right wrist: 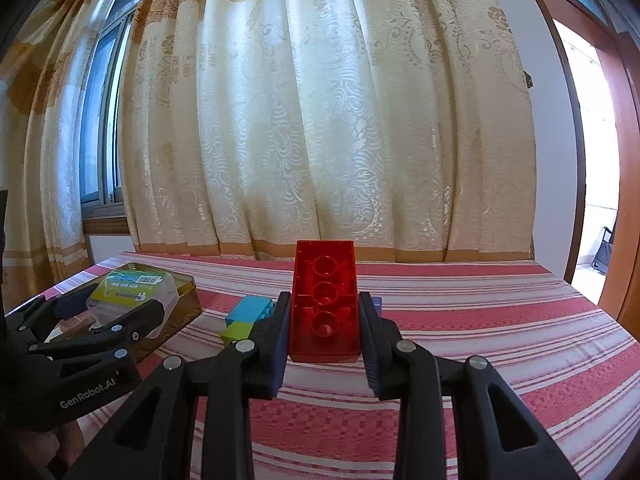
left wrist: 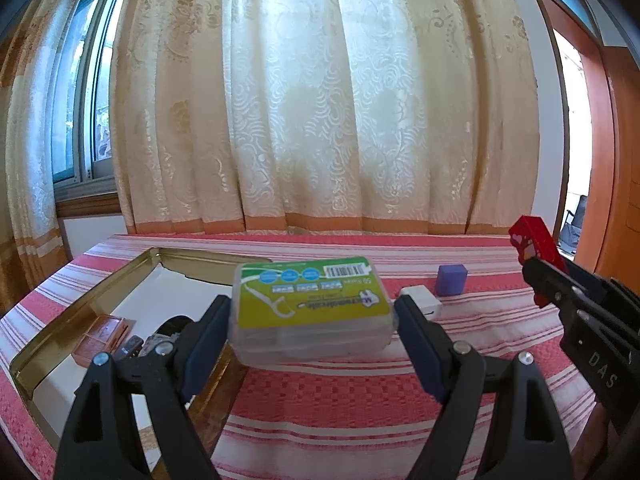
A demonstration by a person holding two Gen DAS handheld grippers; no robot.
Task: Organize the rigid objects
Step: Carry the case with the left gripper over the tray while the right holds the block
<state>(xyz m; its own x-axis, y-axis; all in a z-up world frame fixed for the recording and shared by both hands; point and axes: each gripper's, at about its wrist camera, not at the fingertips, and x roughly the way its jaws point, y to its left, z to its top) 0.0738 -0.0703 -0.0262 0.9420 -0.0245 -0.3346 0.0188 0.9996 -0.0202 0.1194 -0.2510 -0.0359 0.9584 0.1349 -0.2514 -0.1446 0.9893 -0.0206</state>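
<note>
Now, entries taken nearest first, both hands up over the striped cloth.

Left gripper [left wrist: 314, 316]: I have it clamped on the floss-pick box [left wrist: 312, 306] — pads on its two short ends, label up, long axis crosswise between the jaws.

Right gripper [right wrist: 324, 320]: closed on the red brick [right wrist: 324, 300], hollow underside facing the camera, long axis running away from me along the fingers.

Key relation: the gold tin tray [left wrist: 84, 304] lies low and to the left of the held box, its near rim just under the left finger; the left hand is the nearer one, the right stands well off to the right.

Tray contents: a brown compartment case [left wrist: 102, 336] plus some dark small items I cannot make out.

Loose on cloth, farther out: one white block [left wrist: 424, 300], one purple cube [left wrist: 451, 279], one blue brick [right wrist: 250, 309] touching one green brick [right wrist: 237, 332].

Count: two grippers, two held pieces, four loose, one tray.

Judgement: box goes down-left into the tray next.
</note>
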